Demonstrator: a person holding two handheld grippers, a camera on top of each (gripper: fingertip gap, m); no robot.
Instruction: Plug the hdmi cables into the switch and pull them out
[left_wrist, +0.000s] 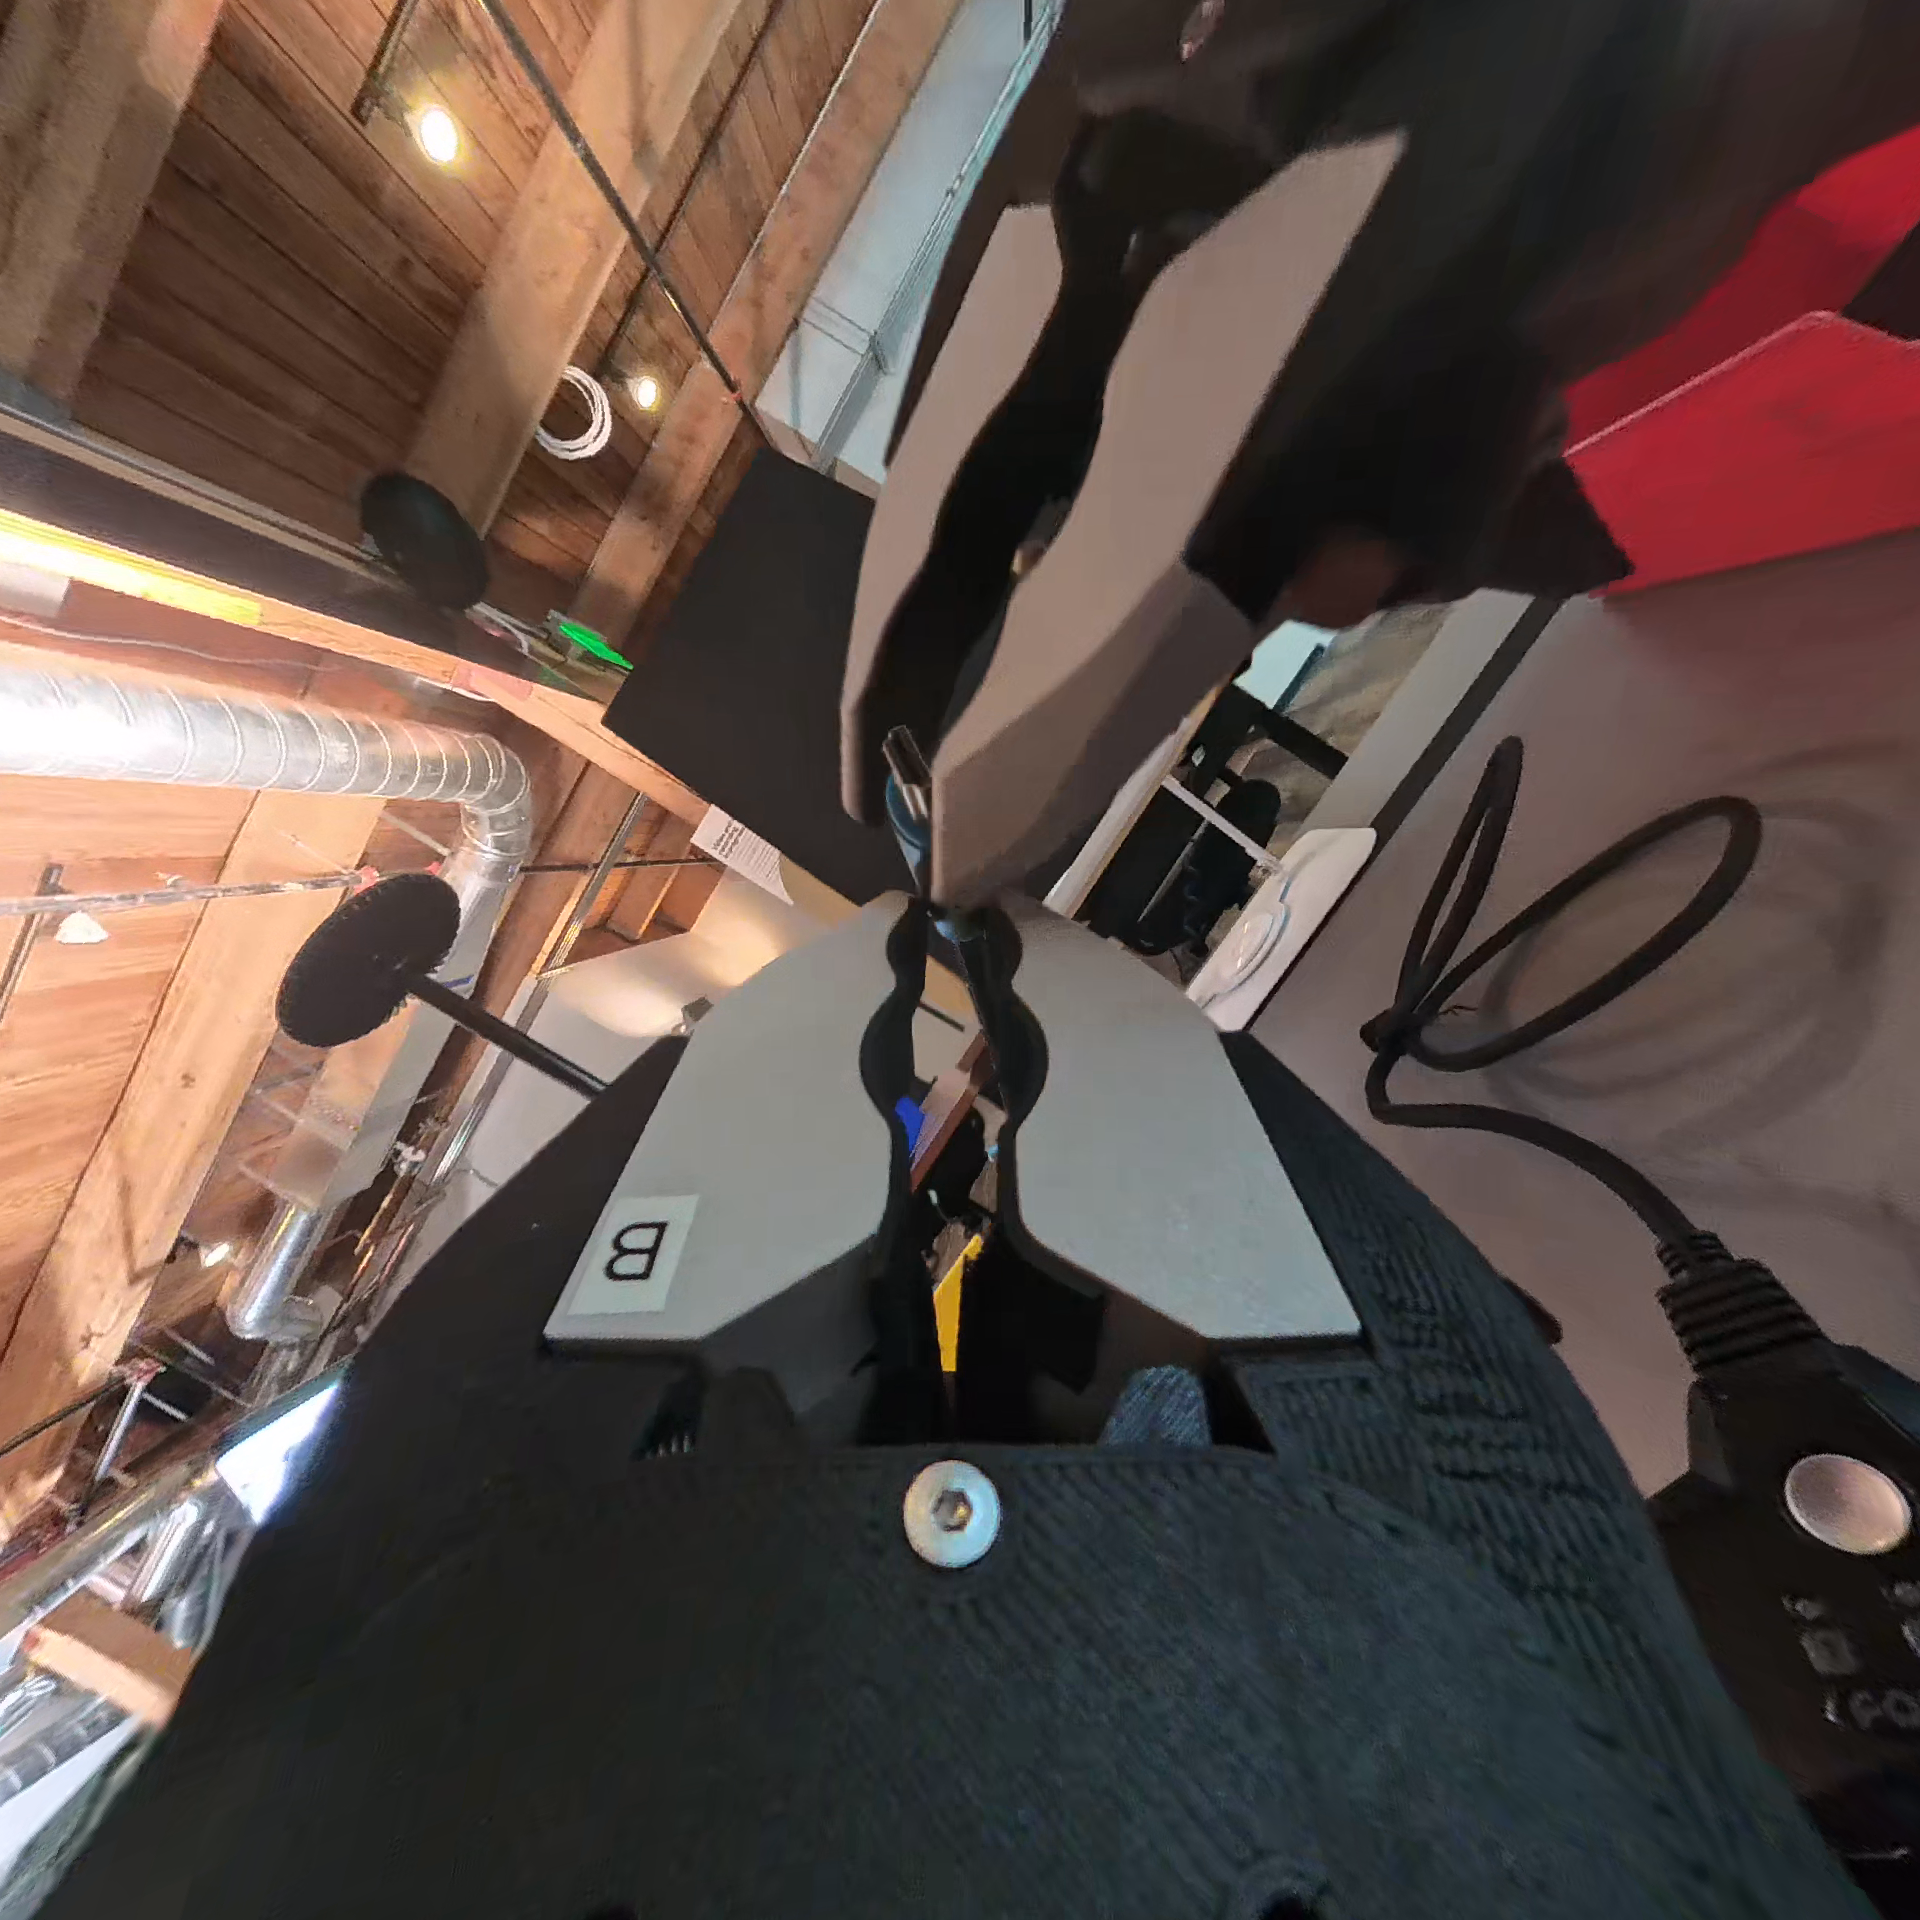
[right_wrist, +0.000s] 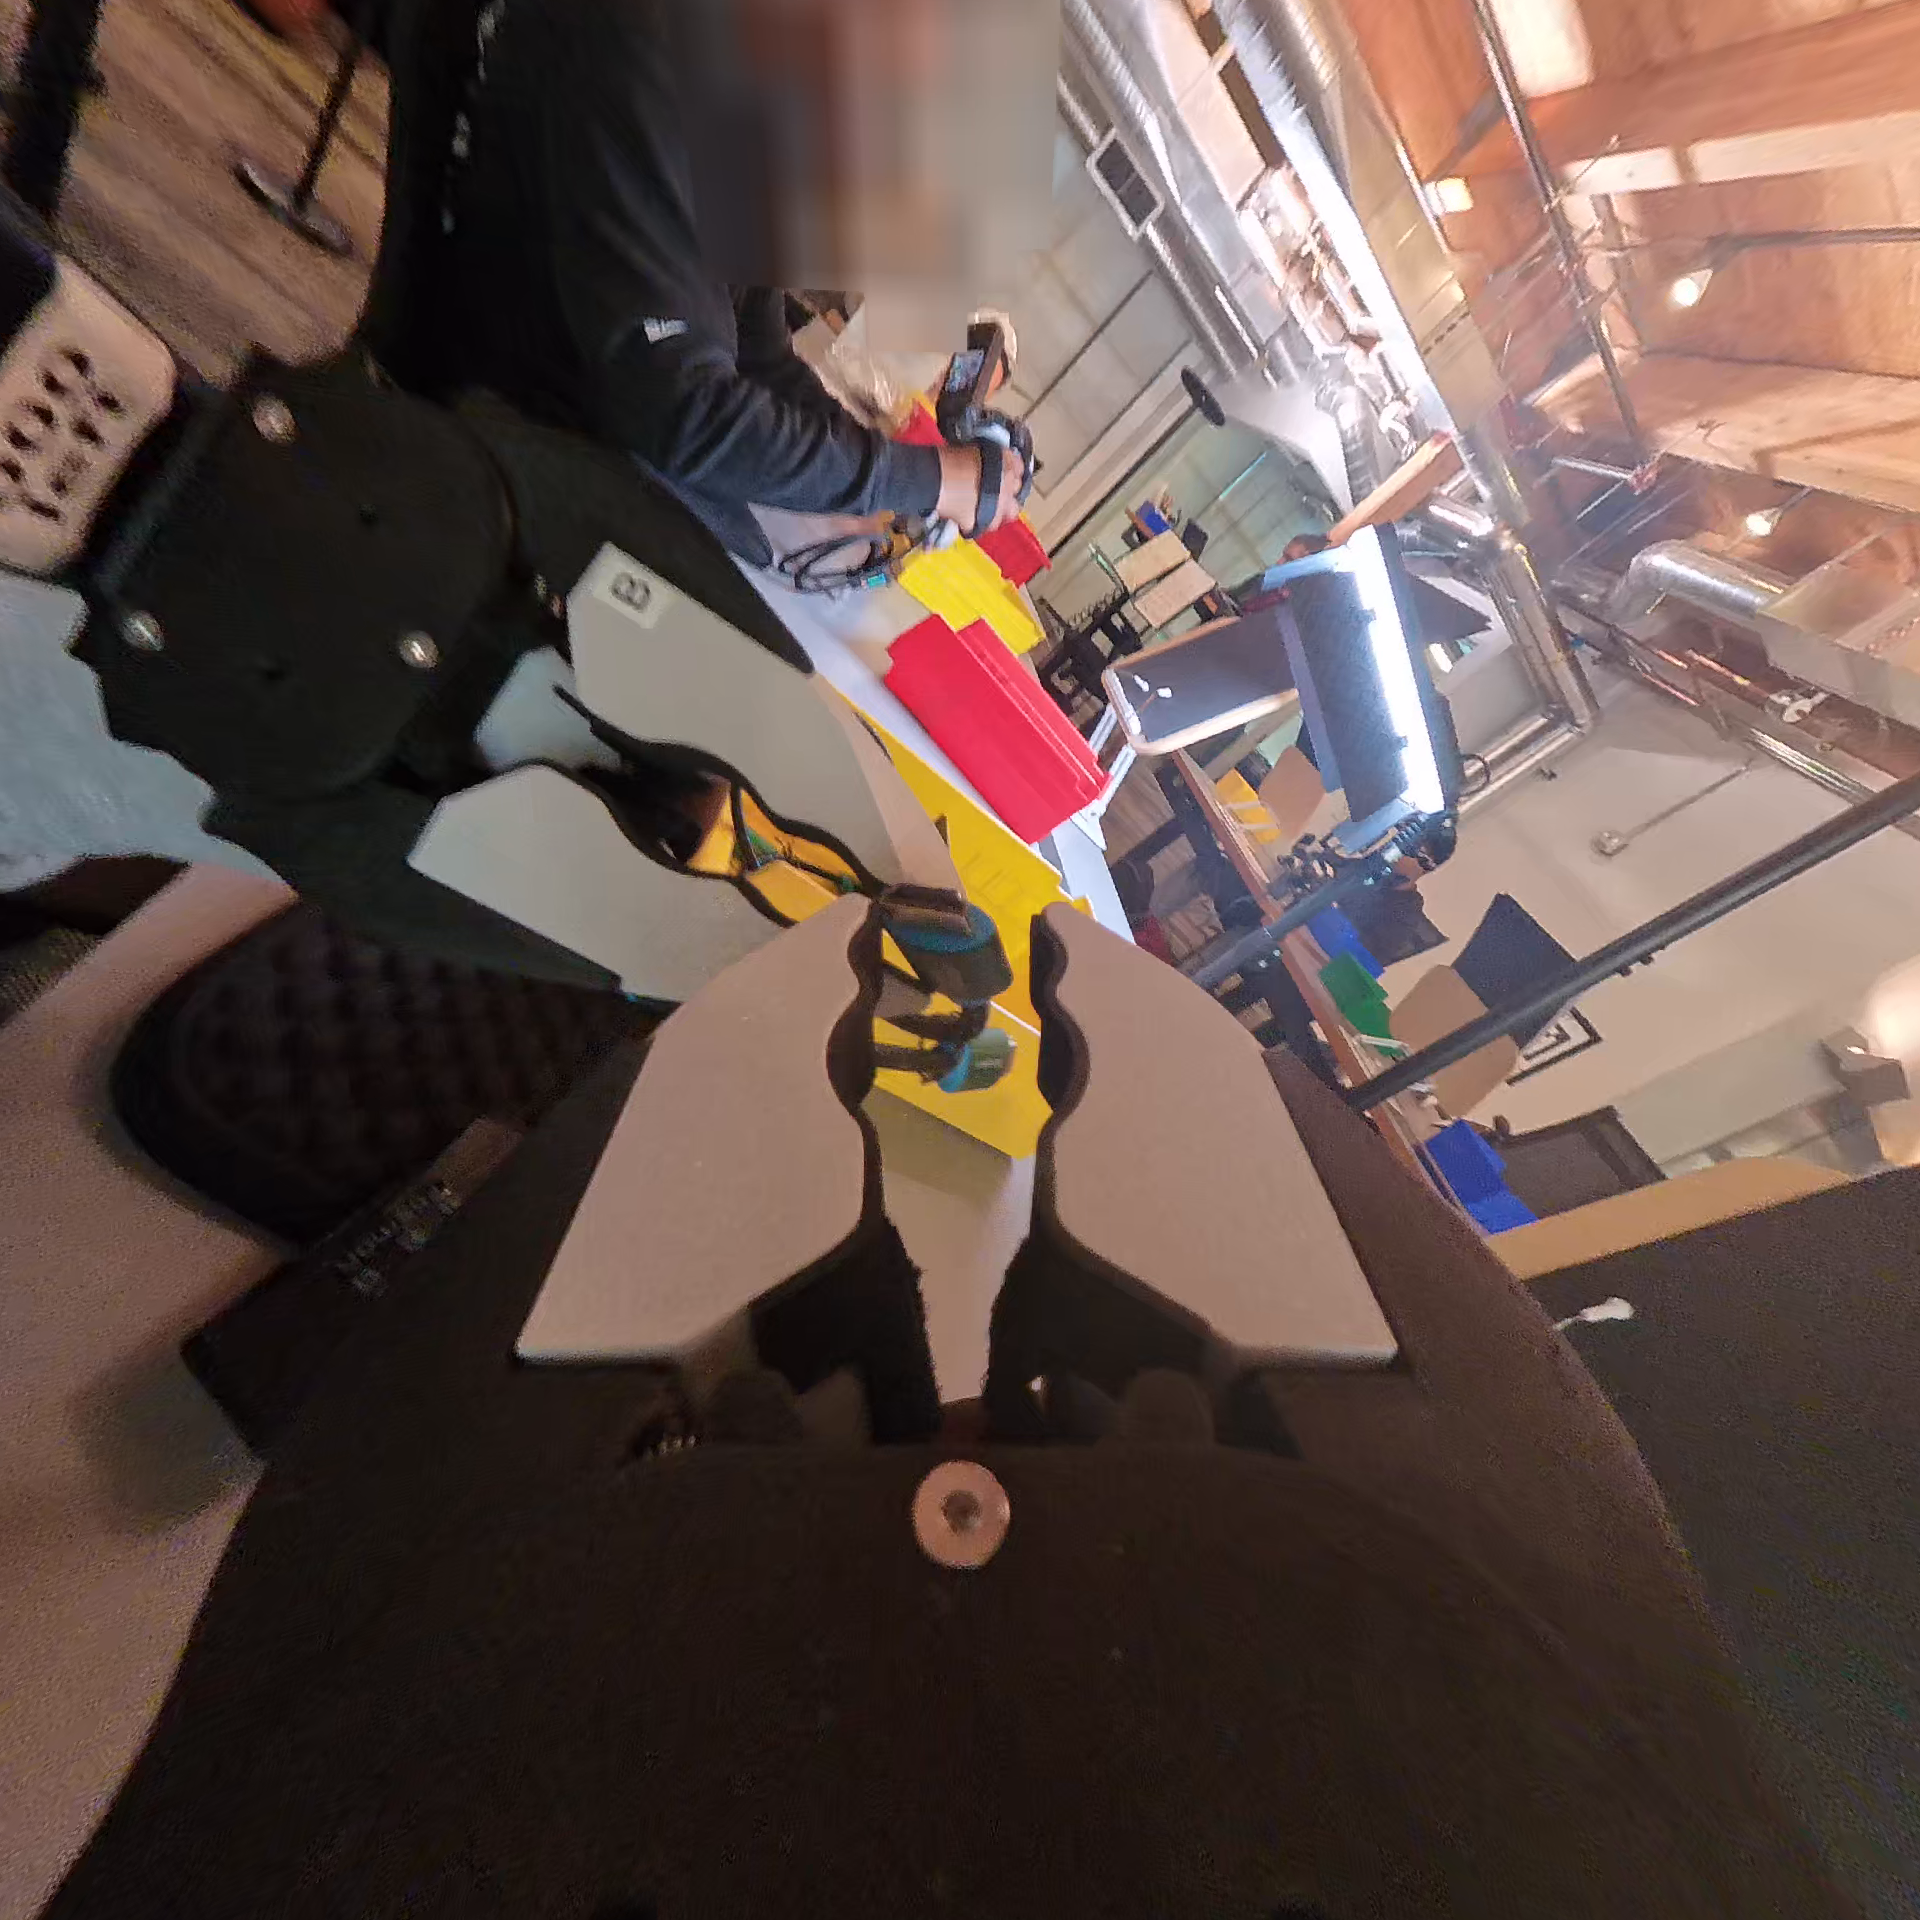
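Note:
My left gripper (left_wrist: 940, 920) is shut on a thin black HDMI cable (left_wrist: 948, 925) just behind its plug. The plug (left_wrist: 906, 777) is metal with a blue collar and points up past my fingertips. My right gripper (right_wrist: 956, 920) comes at it from the opposite side. Its jaws stand apart around the plug (right_wrist: 930, 920), with a small gap on the right side. The left gripper also shows in the right wrist view (right_wrist: 665, 821). The black switch (left_wrist: 1813, 1558), with a round silver button, lies on the white table (left_wrist: 1714, 727) at lower right. A black cable (left_wrist: 1720, 1309) is plugged into it.
That plugged cable runs into a tied coil (left_wrist: 1538, 935) on the table. A red bin (left_wrist: 1766, 447) stands beyond it. Another blue-collared plug (right_wrist: 971, 1060) lies by a yellow bin (right_wrist: 971, 1112). Further off are red bins (right_wrist: 987, 717) and a person's arm (right_wrist: 769, 436).

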